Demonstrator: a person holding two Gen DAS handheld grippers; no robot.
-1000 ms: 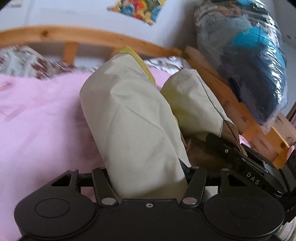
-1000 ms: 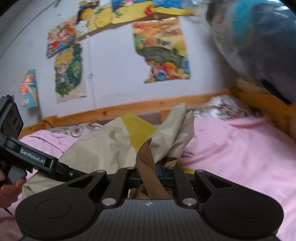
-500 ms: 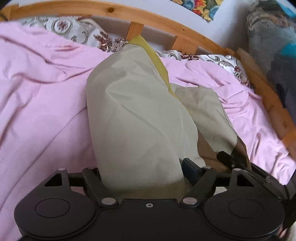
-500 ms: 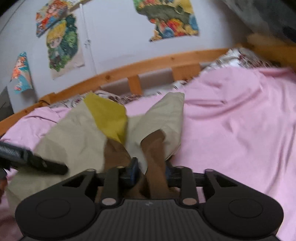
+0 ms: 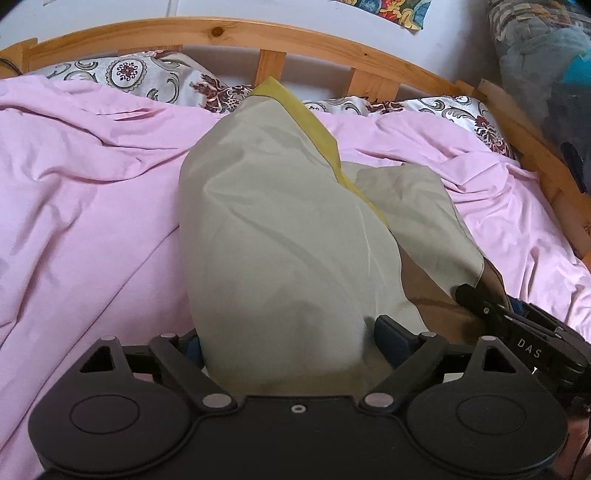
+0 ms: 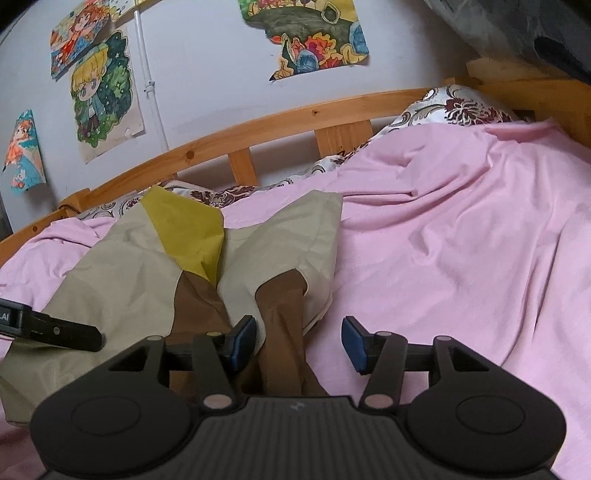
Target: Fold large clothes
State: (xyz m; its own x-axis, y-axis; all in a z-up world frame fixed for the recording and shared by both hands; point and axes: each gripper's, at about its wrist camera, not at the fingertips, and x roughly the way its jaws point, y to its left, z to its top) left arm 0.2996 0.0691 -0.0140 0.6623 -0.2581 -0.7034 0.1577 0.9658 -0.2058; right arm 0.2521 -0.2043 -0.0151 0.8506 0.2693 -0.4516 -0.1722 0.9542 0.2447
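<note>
A beige garment [image 5: 280, 236] with a mustard-yellow panel [image 6: 188, 236] and brown lower parts [image 6: 284, 317] lies on the pink sheet [image 5: 81, 206] of a bed, its far end reaching toward the wooden rail [image 5: 236, 31] and its near end bunched up against the two grippers. In the left wrist view the cloth rises as one broad beige fold with the yellow edge along its right side, and a second, lower fold lies just beside it to the right. The left gripper [image 5: 288, 343] has its jaws opening, already spread wide; the thick fold sits between the blue pads [image 5: 391, 338], filling most of the gap, but whether it still touches them cannot be told. The right gripper [image 6: 299, 345] also has its jaws opening: a narrow brown strip of the garment runs up between them close by the left pad [image 6: 242, 343], while the right pad stands clear of the cloth over bare pink sheet. Each gripper's black finger shows at the edge of the other's view, resting over the garment. Patterned pillows [image 5: 133, 74] lie along the rail behind the sheet, cartoon posters [image 6: 103, 96] hang on the pale wall, and a clear bag of clothes [image 5: 546, 74] stands at the right end of the bed.
</note>
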